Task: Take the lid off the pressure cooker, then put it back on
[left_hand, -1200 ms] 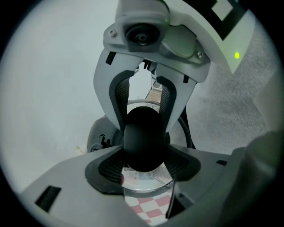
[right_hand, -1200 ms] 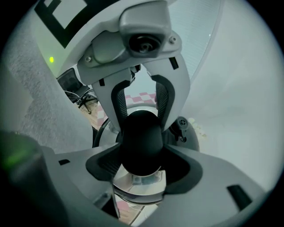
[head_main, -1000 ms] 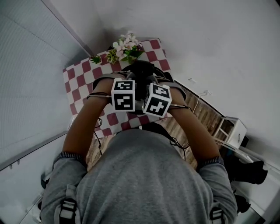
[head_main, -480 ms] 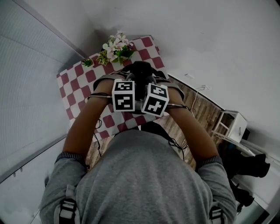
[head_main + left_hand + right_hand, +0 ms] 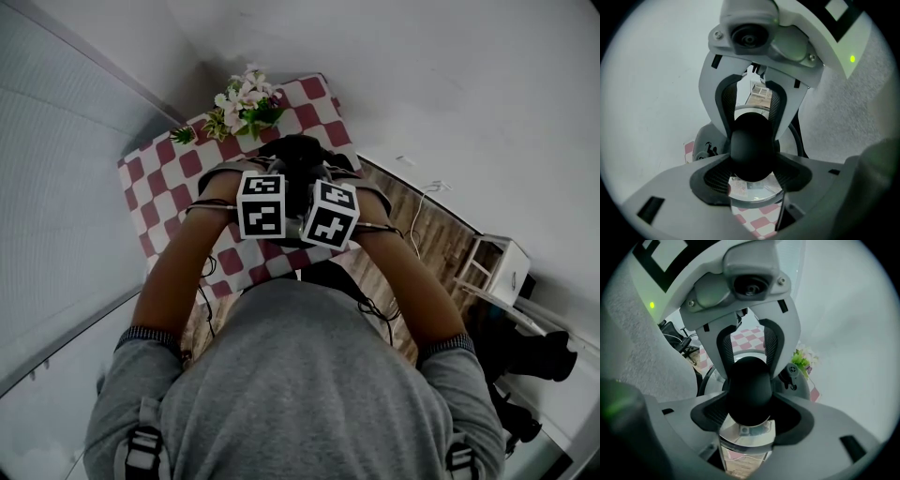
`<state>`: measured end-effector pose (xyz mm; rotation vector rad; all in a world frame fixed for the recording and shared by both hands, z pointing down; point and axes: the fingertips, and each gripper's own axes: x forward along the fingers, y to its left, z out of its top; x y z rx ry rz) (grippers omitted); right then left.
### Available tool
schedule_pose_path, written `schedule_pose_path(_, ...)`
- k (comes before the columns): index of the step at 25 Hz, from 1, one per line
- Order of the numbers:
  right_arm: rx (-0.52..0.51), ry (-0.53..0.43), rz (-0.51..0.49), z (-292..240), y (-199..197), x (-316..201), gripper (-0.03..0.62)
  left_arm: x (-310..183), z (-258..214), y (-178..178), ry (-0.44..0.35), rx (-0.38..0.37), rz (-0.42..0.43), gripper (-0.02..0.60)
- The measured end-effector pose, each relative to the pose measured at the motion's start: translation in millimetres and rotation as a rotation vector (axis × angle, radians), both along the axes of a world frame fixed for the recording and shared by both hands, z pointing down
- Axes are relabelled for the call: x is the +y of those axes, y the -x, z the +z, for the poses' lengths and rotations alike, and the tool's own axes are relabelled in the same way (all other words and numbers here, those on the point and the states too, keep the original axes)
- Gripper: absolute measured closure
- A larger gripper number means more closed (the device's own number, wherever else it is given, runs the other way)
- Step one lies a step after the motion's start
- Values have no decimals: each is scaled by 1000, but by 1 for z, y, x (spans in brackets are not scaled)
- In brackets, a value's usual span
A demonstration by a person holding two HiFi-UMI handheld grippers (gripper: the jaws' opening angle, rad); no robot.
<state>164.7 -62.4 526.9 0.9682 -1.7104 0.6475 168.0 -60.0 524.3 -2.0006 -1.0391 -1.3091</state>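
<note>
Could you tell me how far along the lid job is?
Done: unclear, as the pot's rim is hidden. In hand: the left gripper and right gripper both clamp the black knob of the lid from opposite sides. Left: at least seating the lid and letting go.

Head view: looks steeply down over the person's shoulders, checkered table (image 5: 155,187) at 11 o'clock. Both gripper views: very close, facing each other, sharing one black knob (image 5: 751,150) dead centre.

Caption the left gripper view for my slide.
Left gripper and right gripper clamp the black lid handle together above the checkered tablecloth.
</note>
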Motion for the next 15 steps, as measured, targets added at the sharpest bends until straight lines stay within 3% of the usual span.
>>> schedule_pose_path(10,-51,-8,-53,6,0,-2,299,-3,3,-2,48,-27,-26,283)
schedule_pose_path(15,-39,19,-100,9,-2,-1,301,-2,7,-3,49,-33,-78,284)
